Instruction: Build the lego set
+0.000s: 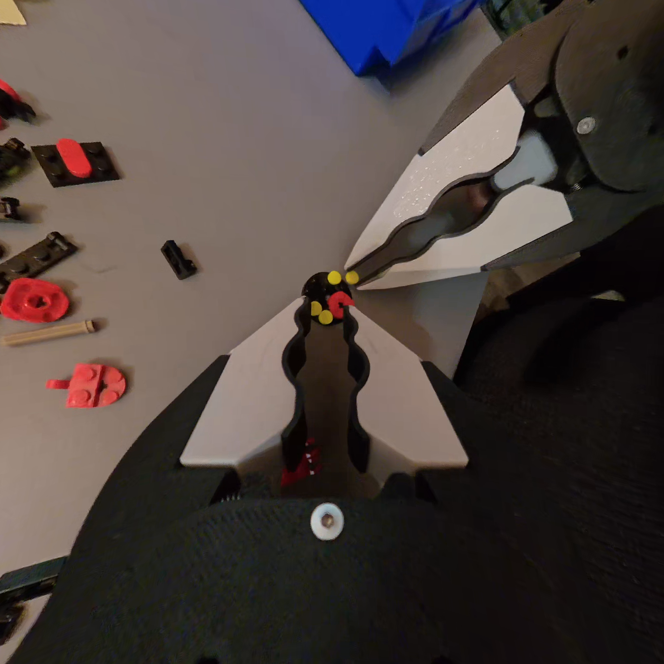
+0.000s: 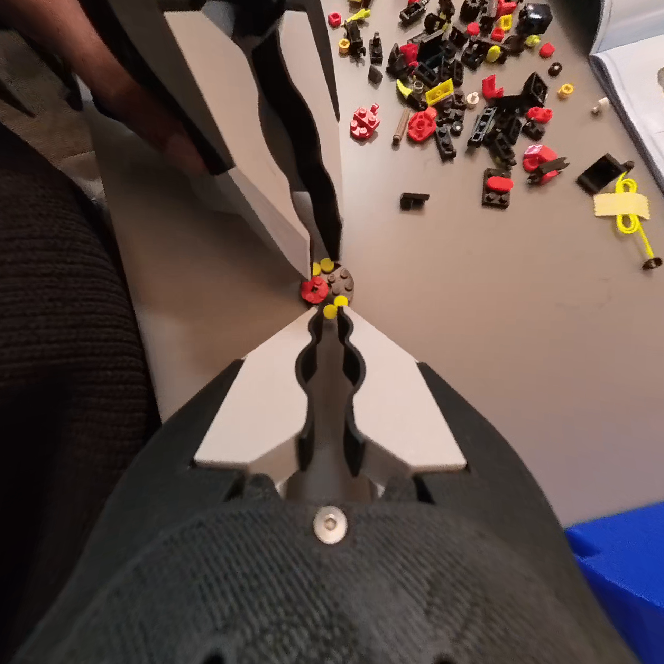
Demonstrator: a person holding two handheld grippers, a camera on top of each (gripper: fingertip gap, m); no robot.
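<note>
Both grippers (image 1: 327, 312) (image 2: 330, 312) clenched on a round black studded plate (image 2: 339, 284); loose brick pile (image 2: 478, 72) only in right view.

Both grippers meet tip to tip over the small round assembly (image 2: 328, 287), closing off the near centre. Bare worktop (image 2: 467, 323) lies open to its right. Farther right, the loose brick pile (image 2: 467, 72) and yellow cord (image 2: 627, 204) crowd the worktop; a blue box (image 2: 625, 575) blocks the near-right corner.
</note>
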